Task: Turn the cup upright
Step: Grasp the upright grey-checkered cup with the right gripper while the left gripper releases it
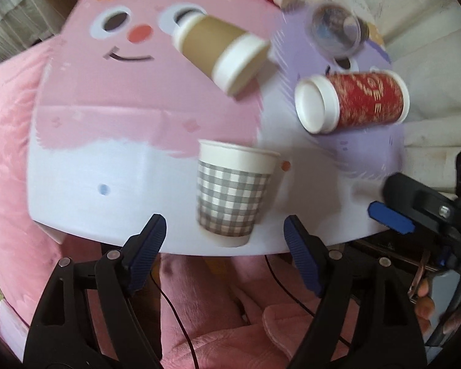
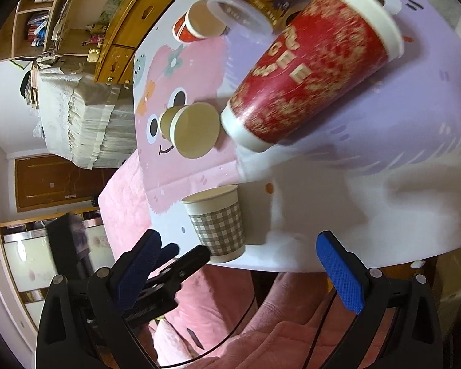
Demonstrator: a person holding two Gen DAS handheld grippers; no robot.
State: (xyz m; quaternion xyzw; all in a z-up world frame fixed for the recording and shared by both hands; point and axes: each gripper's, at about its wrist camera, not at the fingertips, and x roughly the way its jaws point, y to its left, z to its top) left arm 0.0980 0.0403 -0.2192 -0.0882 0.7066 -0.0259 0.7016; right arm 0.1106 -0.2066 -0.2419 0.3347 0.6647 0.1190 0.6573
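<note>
Standing upright near the table's (image 1: 107,160) edge, the checked cup (image 1: 230,193) looks done. Both grippers, left (image 1: 224,240) and right (image 2: 246,264), hang spread and empty. Next, probably the red cup (image 1: 353,101) lying far right.

Both wrist views look from just off the table's (image 1: 107,166) near edge, sharing the checked cup (image 1: 230,196) close ahead.

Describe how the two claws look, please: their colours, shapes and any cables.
Both are alike. The left claw has black plastic arms with round grey rivets, ending in two dark blue textured pads. The right claw has the same black frame and brighter blue pads. Thin black cables run beneath them over pink fabric.
</note>
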